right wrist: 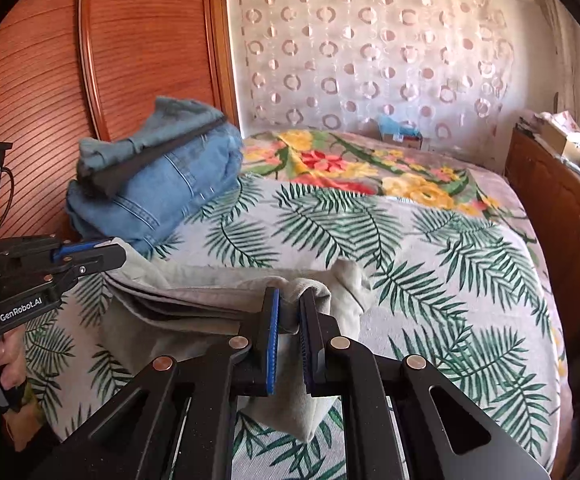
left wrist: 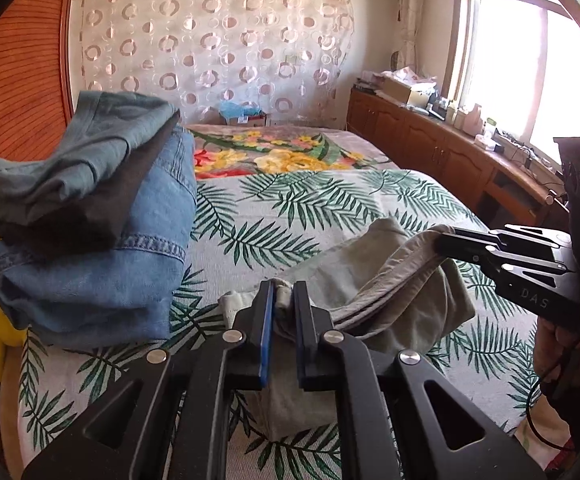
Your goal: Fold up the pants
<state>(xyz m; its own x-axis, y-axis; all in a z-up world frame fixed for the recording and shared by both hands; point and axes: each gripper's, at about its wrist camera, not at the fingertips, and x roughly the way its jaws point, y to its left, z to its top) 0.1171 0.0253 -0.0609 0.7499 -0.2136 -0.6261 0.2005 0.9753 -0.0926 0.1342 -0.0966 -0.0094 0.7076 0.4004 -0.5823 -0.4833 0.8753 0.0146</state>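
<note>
Left wrist view has the left gripper clamped on a bunched edge of the pale grey-beige cotton pants, fabric squeezed between its blue-padded fingers. Over on the right side of that same shot the right gripper is pinching another edge of the pants – so the garment is held between the two, partly folded and lifted a bit, with its lower part draping down onto the grey bedspread with green palm-leaf print.

Right wrist view says the same thing: cloth jammed between the right gripper's pads, left gripper gripping the far corner.

Off to the left sits a stack of folded clothes – blue denim jeans at the bottom, something dark and a teal garment on top – well apart from the pants, against the reddish slatted wooden headboard.
</note>
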